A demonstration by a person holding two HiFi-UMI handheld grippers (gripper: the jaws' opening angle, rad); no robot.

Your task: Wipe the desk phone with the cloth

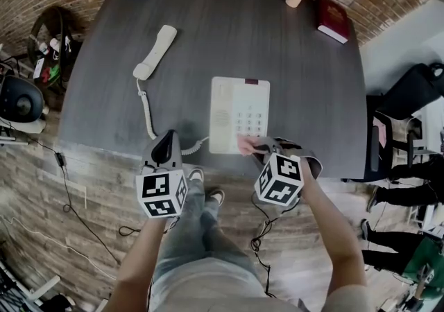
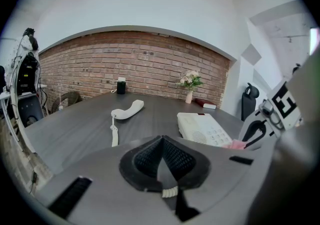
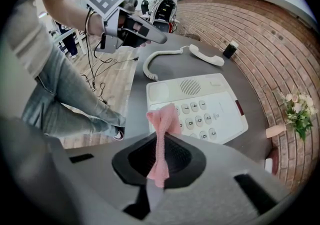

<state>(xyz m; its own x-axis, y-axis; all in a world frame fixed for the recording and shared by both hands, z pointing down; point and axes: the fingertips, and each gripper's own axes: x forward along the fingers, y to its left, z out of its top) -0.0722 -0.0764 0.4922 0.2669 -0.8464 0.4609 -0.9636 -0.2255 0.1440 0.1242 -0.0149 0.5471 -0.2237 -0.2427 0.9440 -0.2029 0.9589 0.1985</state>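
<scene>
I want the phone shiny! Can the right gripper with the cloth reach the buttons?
Probably yes. The right gripper is shut on the pink cloth at the near edge of the phone. Nothing lies between it and the keypad; the handset lies aside.

Grey left tool (image 1: 166, 137) and right tool (image 1: 252, 145) bear black-and-white marker cubes (image 1: 161, 193); jeans (image 1: 194, 234) are blue.

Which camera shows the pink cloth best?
The right gripper view: the pink cloth sits dead centre, pinched in the right gripper. The head view shows only a small pink patch; the left gripper view, a sliver.
</scene>
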